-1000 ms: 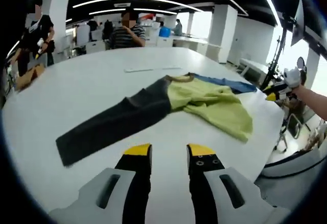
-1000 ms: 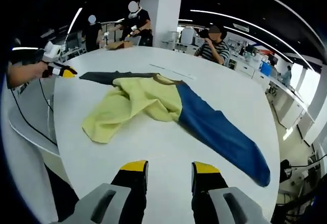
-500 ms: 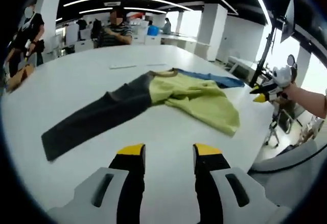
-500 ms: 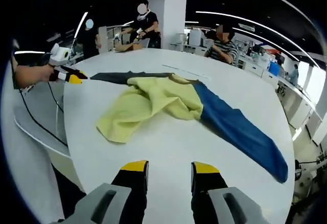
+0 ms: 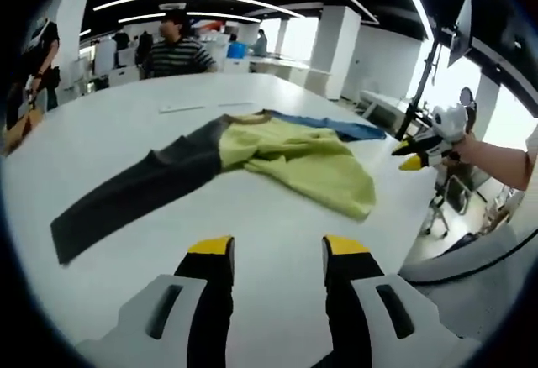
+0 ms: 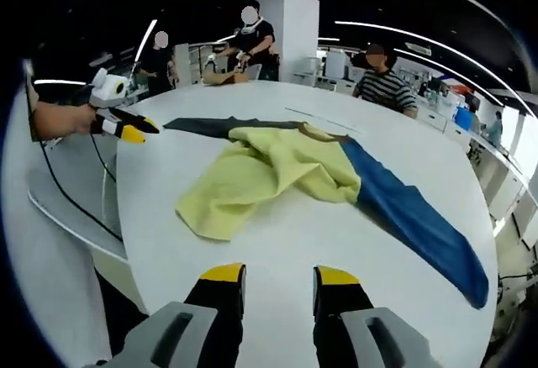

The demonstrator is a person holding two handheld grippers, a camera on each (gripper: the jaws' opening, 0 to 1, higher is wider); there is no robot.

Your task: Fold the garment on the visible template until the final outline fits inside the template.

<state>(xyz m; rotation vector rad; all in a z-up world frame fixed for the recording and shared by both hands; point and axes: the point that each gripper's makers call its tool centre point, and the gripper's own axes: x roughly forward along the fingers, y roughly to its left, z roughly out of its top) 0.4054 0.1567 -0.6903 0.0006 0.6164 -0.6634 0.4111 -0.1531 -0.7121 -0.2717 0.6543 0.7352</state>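
Left gripper view: we see the left gripper (image 5: 276,250) hanging over bare white counter (image 5: 269,217), its yellow-tipped fingers (image 5: 210,246) apart and holding nothing. Ahead of the fingers lies the garment (image 5: 252,154), spread loosely on the counter. Its grey sleeve (image 5: 126,191) runs off to the left of the fingers, the crumpled yellow body (image 5: 307,162) sits ahead and to the right, and a blue sleeve (image 5: 336,126) shows beyond it. A wide strip of open counter separates the fingers from the cloth. The counter's curved edge drops away to the right of the fingers. Out past that edge the right gripper (image 5: 412,154) is held in a hand (image 5: 471,145), well apart from the garment.

In the right gripper view the right gripper (image 6: 276,277) also stands over bare counter (image 6: 277,242), fingers (image 6: 223,274) apart and empty. The yellow body (image 6: 269,175) lies just ahead, its near hem closest to the fingers; the blue sleeve (image 6: 420,217) stretches off right, the grey sleeve (image 6: 223,124) lies beyond, to the left. The counter edge curves down the left of the fingers, and there the left gripper (image 6: 134,128) hangs beyond it, clear of the cloth, with a cable (image 6: 67,200) trailing below.

A pale strip (image 5: 206,106) lies on the counter beyond the garment; we cannot tell what it is. We can read no writing or labels. People (image 6: 382,74) sit and stand at the far side.
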